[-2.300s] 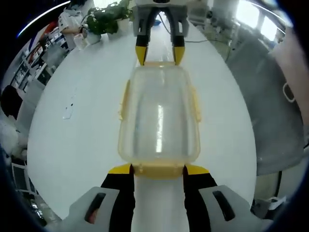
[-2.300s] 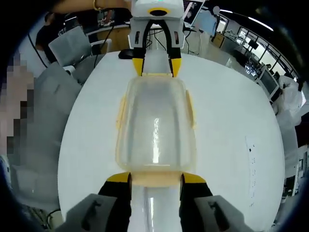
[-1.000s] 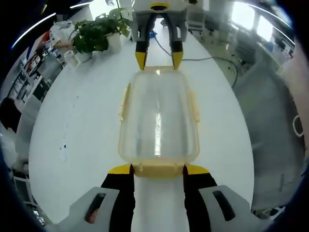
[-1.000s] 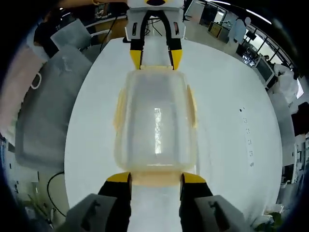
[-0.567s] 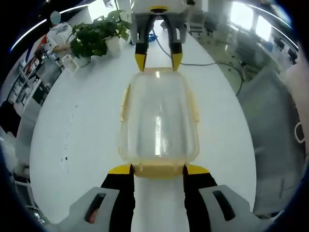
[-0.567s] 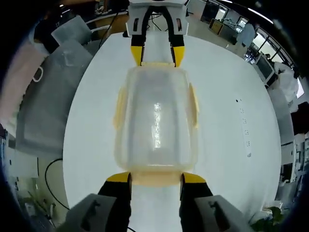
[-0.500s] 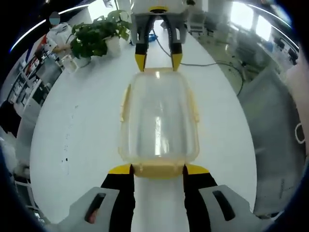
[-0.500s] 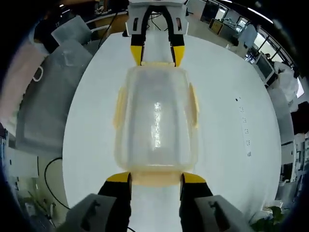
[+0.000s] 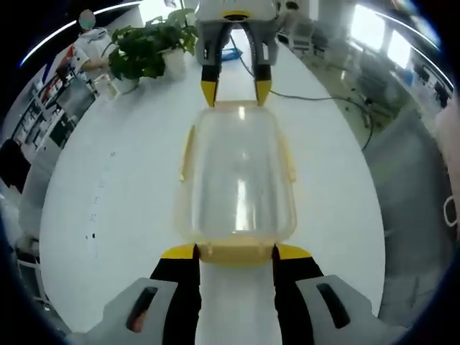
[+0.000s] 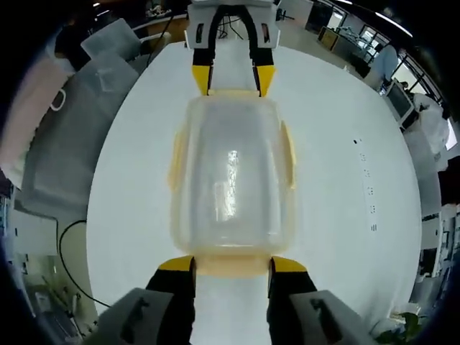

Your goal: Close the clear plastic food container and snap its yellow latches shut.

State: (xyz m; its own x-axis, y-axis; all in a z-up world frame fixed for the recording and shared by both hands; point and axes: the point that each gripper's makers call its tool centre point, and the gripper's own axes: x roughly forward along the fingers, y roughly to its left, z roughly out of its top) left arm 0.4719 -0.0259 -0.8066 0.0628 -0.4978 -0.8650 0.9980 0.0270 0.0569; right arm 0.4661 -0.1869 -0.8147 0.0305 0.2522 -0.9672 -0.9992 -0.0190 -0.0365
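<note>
The clear plastic food container [image 9: 237, 180] has its lid on and hangs between both grippers above the white table [image 9: 108, 180]. My left gripper [image 9: 235, 251] is shut on the yellow end latch [image 9: 235, 254] nearest its camera. At the far end my right gripper [image 9: 235, 90] flanks the other end latch. In the right gripper view the same container [image 10: 231, 172] runs from my right gripper [image 10: 231, 264], shut on its near latch [image 10: 231, 266], up to the left gripper [image 10: 231, 79]. Yellow side latches [image 10: 175, 158] lie against the long sides.
A potted plant [image 9: 147, 50] stands at the table's far left edge, and a cable [image 9: 316, 93] trails across its far right. Grey covered chairs [image 10: 65, 144] stand beside the round table [image 10: 345, 180]. A cable [image 10: 72, 244] lies on the floor.
The table and room have slid and turned behind the container in both views. The container keeps the same place between the two grippers, and both grips are unchanged.
</note>
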